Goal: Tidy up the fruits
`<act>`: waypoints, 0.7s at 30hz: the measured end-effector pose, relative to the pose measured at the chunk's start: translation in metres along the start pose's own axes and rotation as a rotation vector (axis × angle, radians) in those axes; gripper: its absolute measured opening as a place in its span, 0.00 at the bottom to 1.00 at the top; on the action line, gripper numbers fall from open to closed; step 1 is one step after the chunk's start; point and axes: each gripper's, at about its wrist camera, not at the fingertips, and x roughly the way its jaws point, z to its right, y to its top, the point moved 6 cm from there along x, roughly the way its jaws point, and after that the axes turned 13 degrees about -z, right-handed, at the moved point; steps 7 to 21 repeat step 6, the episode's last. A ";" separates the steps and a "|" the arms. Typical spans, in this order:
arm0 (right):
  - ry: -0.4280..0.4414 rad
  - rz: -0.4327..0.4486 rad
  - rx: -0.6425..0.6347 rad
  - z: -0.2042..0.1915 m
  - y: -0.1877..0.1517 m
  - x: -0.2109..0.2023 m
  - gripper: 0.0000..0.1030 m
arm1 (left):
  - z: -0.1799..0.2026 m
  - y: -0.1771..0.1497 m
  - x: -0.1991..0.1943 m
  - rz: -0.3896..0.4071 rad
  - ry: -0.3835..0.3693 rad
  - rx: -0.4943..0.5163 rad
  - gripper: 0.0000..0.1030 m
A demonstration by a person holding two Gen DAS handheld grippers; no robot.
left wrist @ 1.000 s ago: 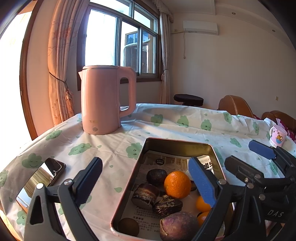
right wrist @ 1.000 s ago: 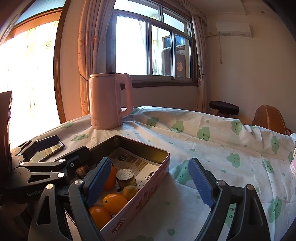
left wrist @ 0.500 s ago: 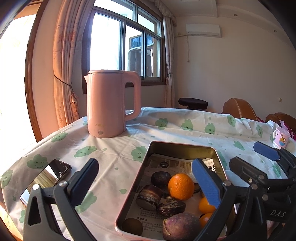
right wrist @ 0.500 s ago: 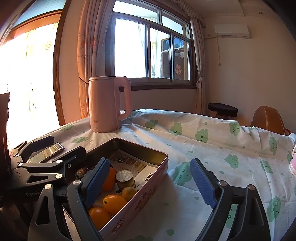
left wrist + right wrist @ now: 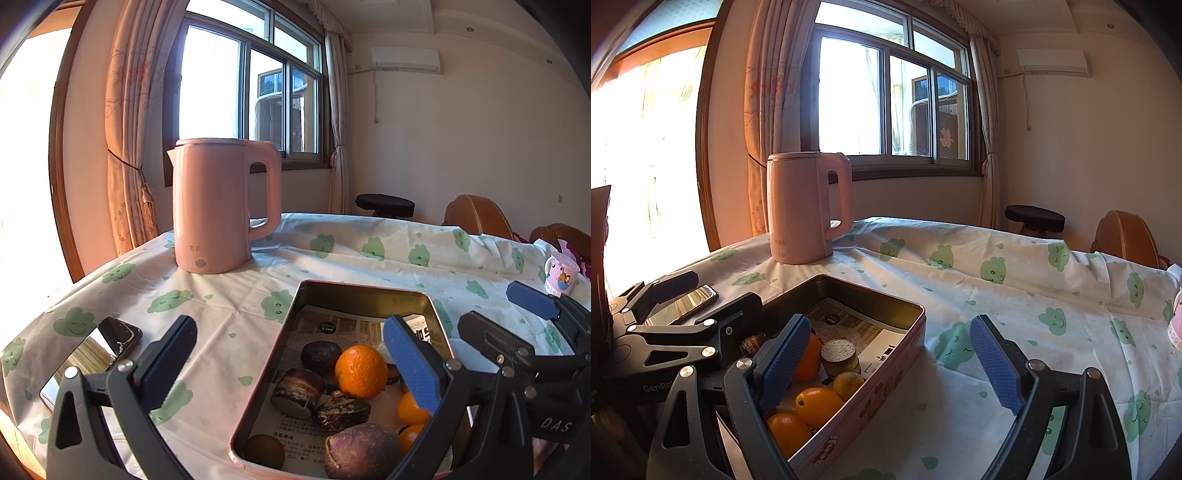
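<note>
Over on the left of the bench (image 5: 236,295), which is covered with a cloud-print cloth, a phone (image 5: 92,354) lies flat, and behind it stands a pink kettle (image 5: 218,206). The left hand-held gripper (image 5: 291,362) hangs with its jaws spread as wide as they go and nothing between the pads. One pad is over the bare cloth and the other over the metal tin (image 5: 288,332).

The fruit sits in that tin, near the front edge of the bench: a big orange (image 5: 360,371), several dark purplish pieces, a brown round fruit (image 5: 264,448) in the near corner, and small oranges (image 5: 818,406) towards the right wall.

The right hand-held gripper (image 5: 886,362) is also open and empty, its left pad above the tin's right side and its right pad over the cloth.

To do this step well, I'd choose one fruit at the top of the pile, the big orange seeming easiest. I'd come down with the pads either side of its widest part and close gently, keeping clear of the tin wall and the other gripper.

Much is hard to tell. The blue pads cover some of the fruit, the tin's near end is cut off, and I can't name the dark pieces. I also can't see where the sorted fruit should go. A small cup (image 5: 561,275) sits far right.
</note>
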 end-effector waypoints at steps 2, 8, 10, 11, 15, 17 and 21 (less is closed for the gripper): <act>-0.001 0.001 0.000 0.000 0.000 0.000 0.87 | 0.001 0.000 0.000 0.000 -0.005 0.003 1.00; 0.002 -0.026 0.009 0.006 -0.004 -0.001 0.87 | 0.007 0.000 0.000 0.003 0.006 0.033 1.00; 0.002 -0.026 0.009 0.006 -0.004 -0.001 0.87 | 0.007 0.000 0.000 0.003 0.006 0.033 1.00; 0.002 -0.026 0.009 0.006 -0.004 -0.001 0.87 | 0.007 0.000 0.000 0.003 0.006 0.033 1.00; 0.002 -0.026 0.009 0.006 -0.004 -0.001 0.87 | 0.007 0.000 0.000 0.003 0.006 0.033 1.00; 0.002 -0.026 0.009 0.006 -0.004 -0.001 0.87 | 0.007 0.000 0.000 0.003 0.006 0.033 1.00; 0.002 -0.026 0.009 0.006 -0.004 -0.001 0.87 | 0.007 0.000 0.000 0.003 0.006 0.033 1.00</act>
